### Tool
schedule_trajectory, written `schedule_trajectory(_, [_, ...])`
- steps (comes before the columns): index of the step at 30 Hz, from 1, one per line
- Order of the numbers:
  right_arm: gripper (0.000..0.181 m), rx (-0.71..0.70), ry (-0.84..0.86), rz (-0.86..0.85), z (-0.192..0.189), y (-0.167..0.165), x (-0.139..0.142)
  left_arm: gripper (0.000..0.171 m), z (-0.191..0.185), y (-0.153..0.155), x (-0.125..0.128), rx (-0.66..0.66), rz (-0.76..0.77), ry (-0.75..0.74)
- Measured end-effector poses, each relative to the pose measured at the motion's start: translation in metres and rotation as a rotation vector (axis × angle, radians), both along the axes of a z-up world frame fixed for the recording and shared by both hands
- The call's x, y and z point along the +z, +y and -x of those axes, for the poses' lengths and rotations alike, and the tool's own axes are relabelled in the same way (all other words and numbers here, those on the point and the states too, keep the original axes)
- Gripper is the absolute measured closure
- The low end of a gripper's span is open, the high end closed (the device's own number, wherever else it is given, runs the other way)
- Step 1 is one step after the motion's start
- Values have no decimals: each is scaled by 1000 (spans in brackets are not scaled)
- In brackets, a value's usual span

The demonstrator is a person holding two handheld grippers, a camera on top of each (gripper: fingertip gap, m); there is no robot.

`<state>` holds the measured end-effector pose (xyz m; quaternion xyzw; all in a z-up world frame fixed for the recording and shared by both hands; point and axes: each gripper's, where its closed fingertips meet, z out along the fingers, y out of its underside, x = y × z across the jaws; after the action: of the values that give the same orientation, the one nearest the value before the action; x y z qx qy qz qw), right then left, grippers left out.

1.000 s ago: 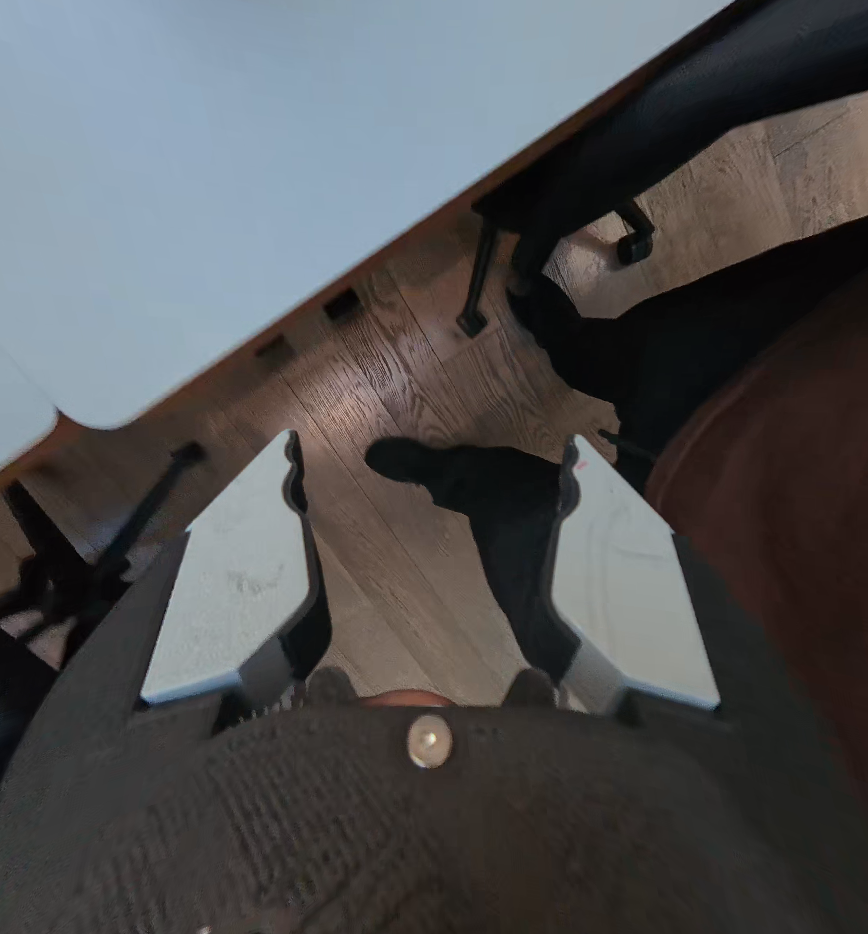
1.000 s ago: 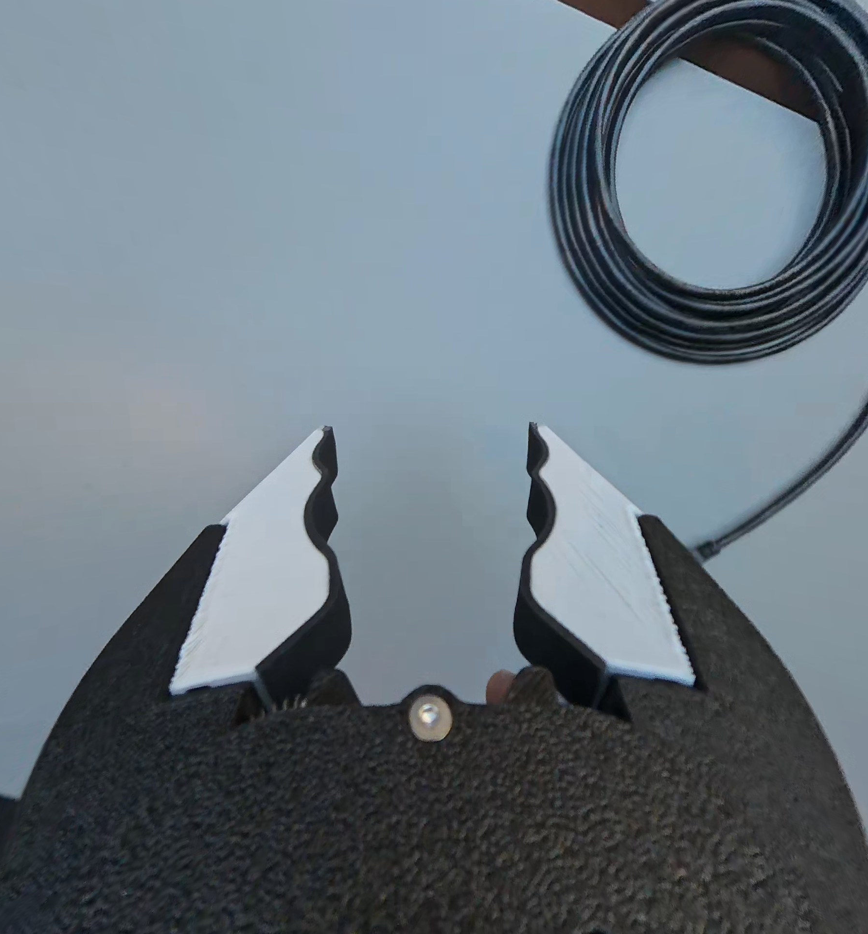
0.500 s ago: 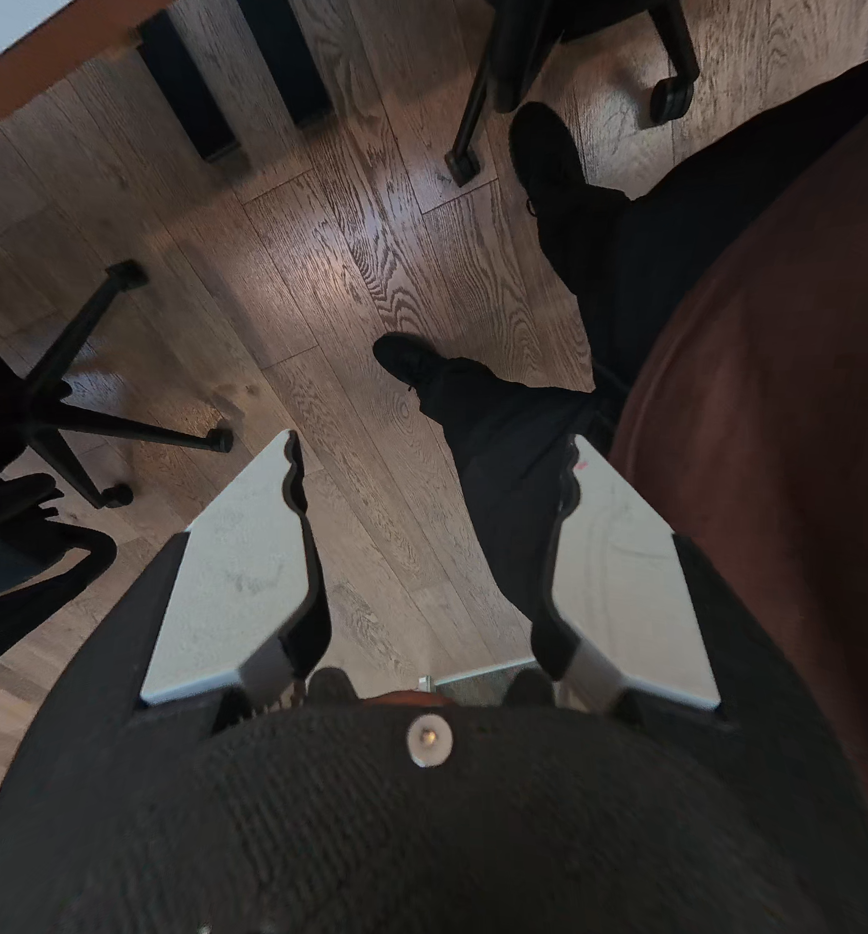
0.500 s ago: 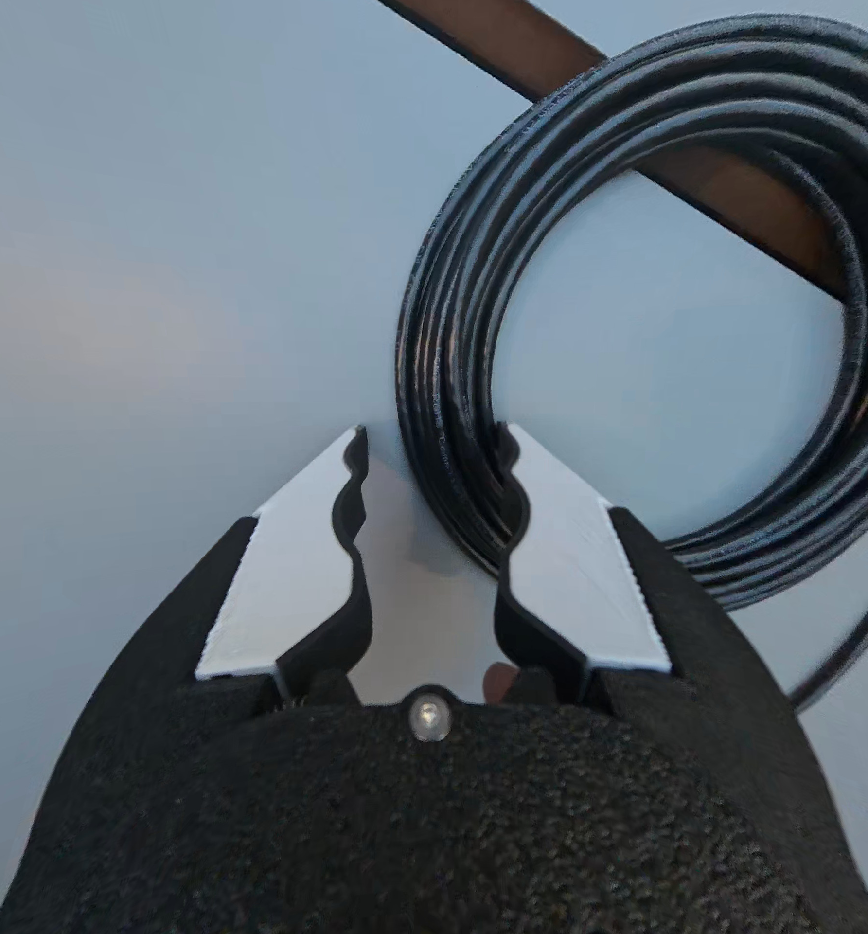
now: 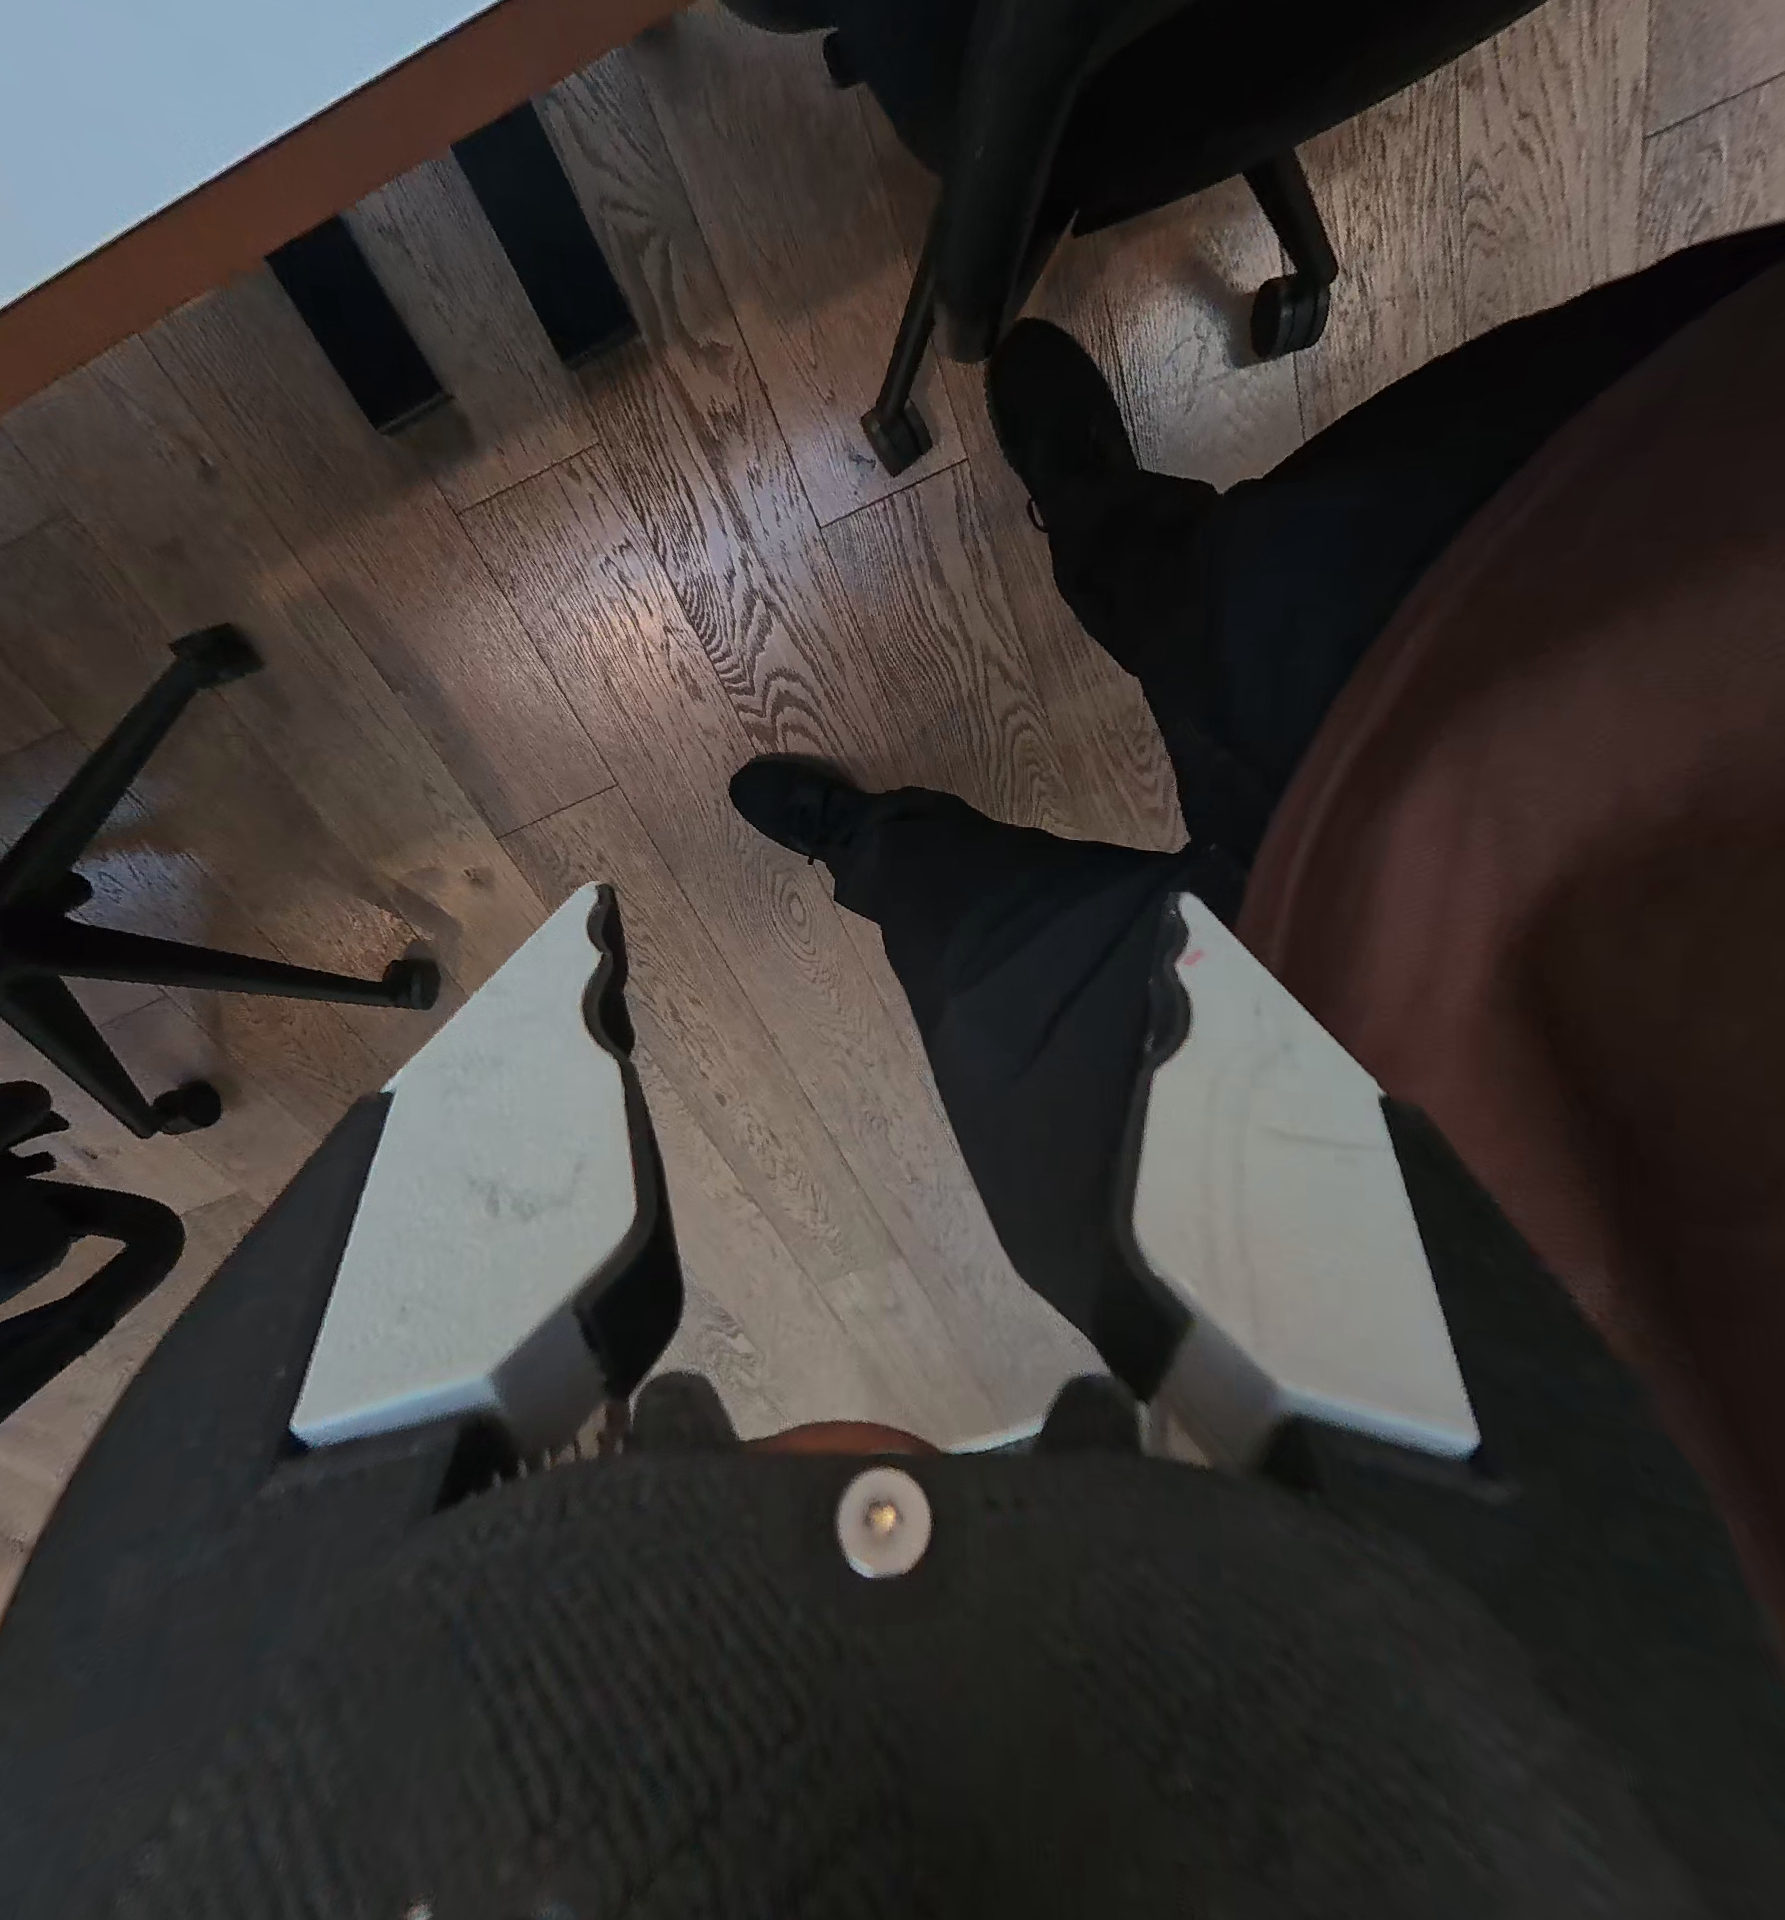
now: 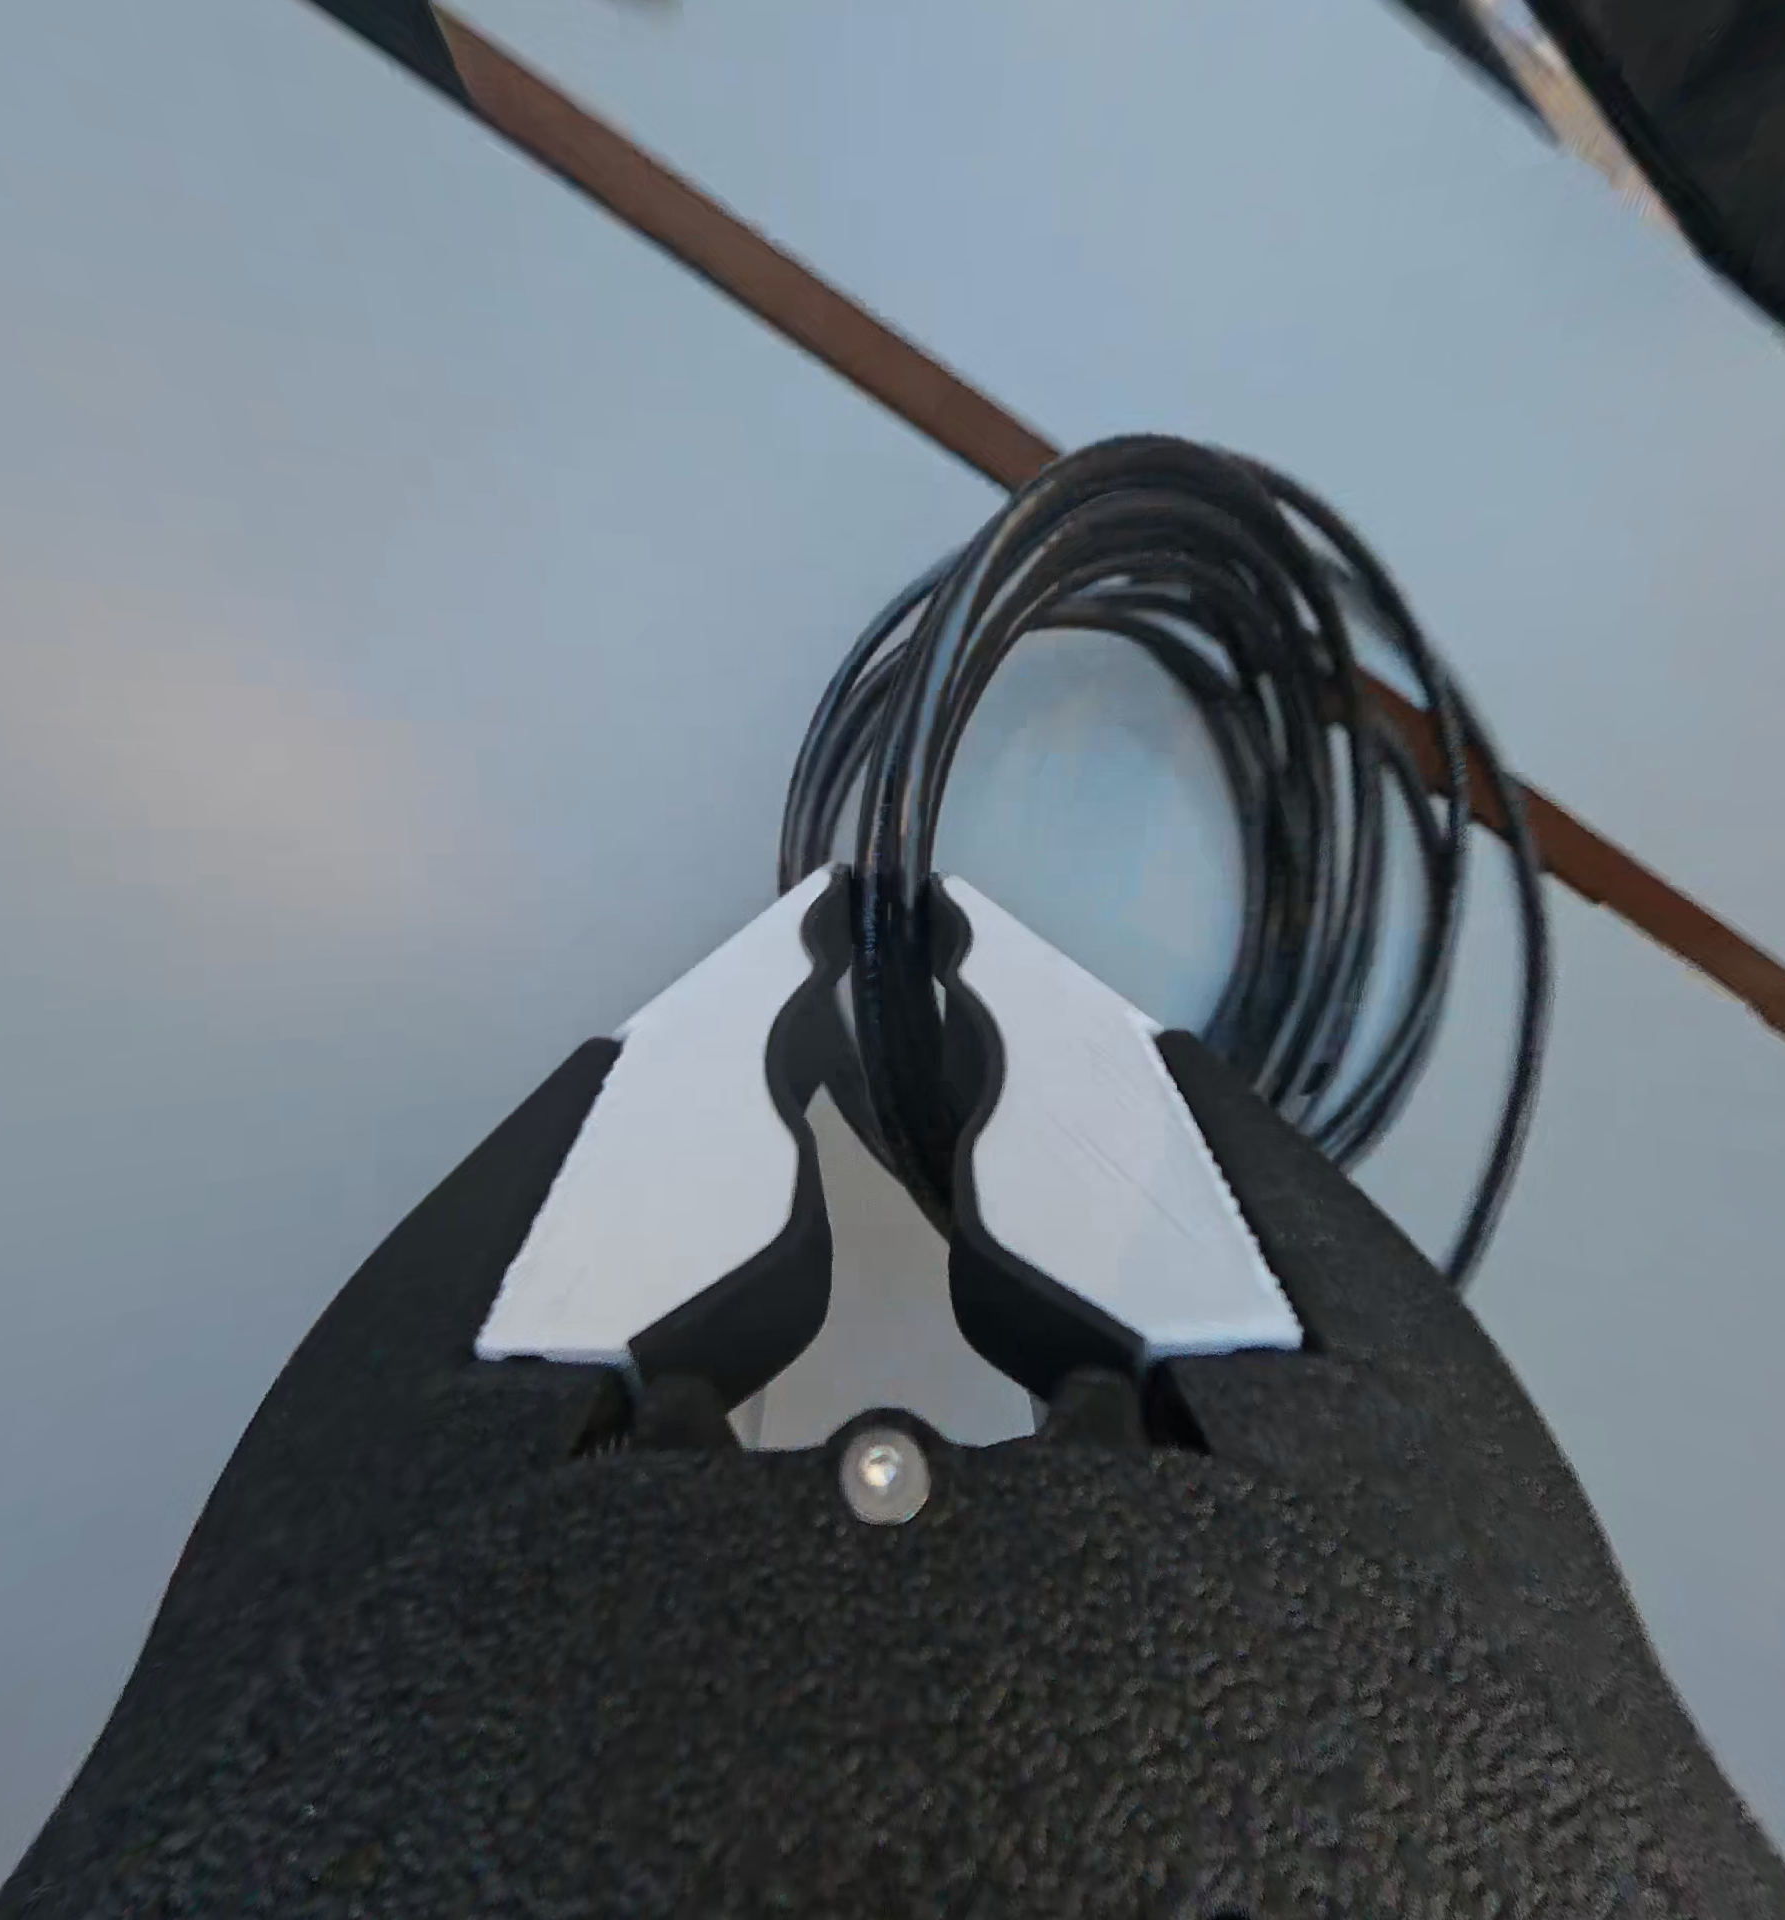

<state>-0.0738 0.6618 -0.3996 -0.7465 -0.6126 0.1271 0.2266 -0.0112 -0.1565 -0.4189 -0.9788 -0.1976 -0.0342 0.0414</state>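
Right wrist view is showing the right gripper (image 6: 890, 894) pinching a bundle of strands of a coiled black cable (image 6: 1158, 790), its white-faced fingers (image 6: 690, 1132) drawn narrow with the dark wavy pads pressing the strands from both sides. The coil is rising from the fingertips toward 1 o'clock and looping back down at 3 o'clock, its loops fanning apart and looking partly lifted, though motion blur is hiding how much of it is resting on the pale blue-grey tabletop (image 6: 296, 520). A brown strip (image 6: 763, 270) is crossing the tabletop diagonally from 11 o'clock to 3 o'clock behind the coil, and something dark and blurred is sitting at 1 o'clock in the corner.

Left wrist view is showing the left gripper (image 5: 888, 904) hanging with its fingers spread wide and nothing between them, pointing down at a wood-plank floor (image 5: 659, 644). A person's dark trouser leg and black shoe (image 5: 794, 805) are stretching from between the fingertips toward 12 o'clock, with a second shoe (image 5: 1049, 410) at 1 o'clock and a brown garment (image 5: 1553, 831) filling 3 o'clock. Black chair bases (image 5: 171, 966) are standing at 9 o'clock and 12 o'clock, and the table edge (image 5: 244, 229) is running across 11 o'clock.
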Motion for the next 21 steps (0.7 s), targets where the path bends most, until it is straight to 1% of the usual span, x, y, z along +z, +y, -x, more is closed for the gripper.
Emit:
schedule_trajectory(1, [171, 16, 9, -8, 3, 5, 16, 73, 0, -1, 0, 16, -5, -3])
schedule_trajectory(2, [171, 40, 1, -4, 4, 5, 25, 73, -1, -3, -1, 36, -13, -10])
schedule_trajectory(3, [171, 67, -21, 34, 5, 0, 26, 73, -3, -3, -3, 57, -22, -21])
schedule_trajectory(4, [171, 78, -53, 84, 4, -8, 20, 73, -6, -4, -5, 77, -33, -38])
schedule_trajectory(6, [170, 72, -145, 171, -2, -25, -8, 73, -14, -4, -10, 106, -42, -73])
schedule_trajectory(7, [158, 61, -221, 193, -8, -31, -20, 73, -17, -4, -12, 110, -40, -87])
schedule_trajectory(8, [129, 57, -261, 182, -8, -32, -19, 72, -20, -4, -13, 105, -38, -92])
schedule_trajectory(9, [125, 62, -216, 150, 3, -30, -2, 72, -21, -4, -13, 94, -36, -87])
schedule_trajectory(10, [138, 80, -130, 111, 18, -28, 27, 72, -20, -4, -12, 79, -39, -76])
schedule_trajectory(11, [147, 91, -55, 51, 32, -22, 63, 72, -19, -5, -10, 66, -46, -68])
schedule_trajectory(12, [140, 91, 3, -10, 43, -14, 101, 72, -18, -5, -10, 58, -51, -64])
schedule_trajectory(13, [127, 91, 53, -49, 53, -10, 141, 72, -17, -7, -11, 57, -51, -65])
schedule_trajectory(14, [123, 103, 108, -67, 61, -11, 182, 72, -15, -8, -12, 58, -50, -68])
schedule_trajectory(16, [123, 132, 230, -122, 73, -23, 264, 72, -10, -8, -15, 61, -56, -73])
schedule_trajectory(17, [123, 153, 285, -153, 76, -33, 300, 72, -6, -6, -17, 58, -68, -72])
schedule_trajectory(18, [122, 179, 332, -170, 79, -48, 329, 72, -3, -4, -18, 52, -82, -73])
schedule_trajectory(19, [120, 209, 369, -166, 80, -67, 350, 72, 0, -1, -19, 41, -95, -75])
schedule_trajectory(20, [118, 246, 392, -141, 81, -91, 362, 72, 3, 1, -21, 27, -108, -76])
schedule_trajectory(21, [118, 288, 399, -99, 82, -117, 363, 72, 6, 4, -23, 9, -121, -78])
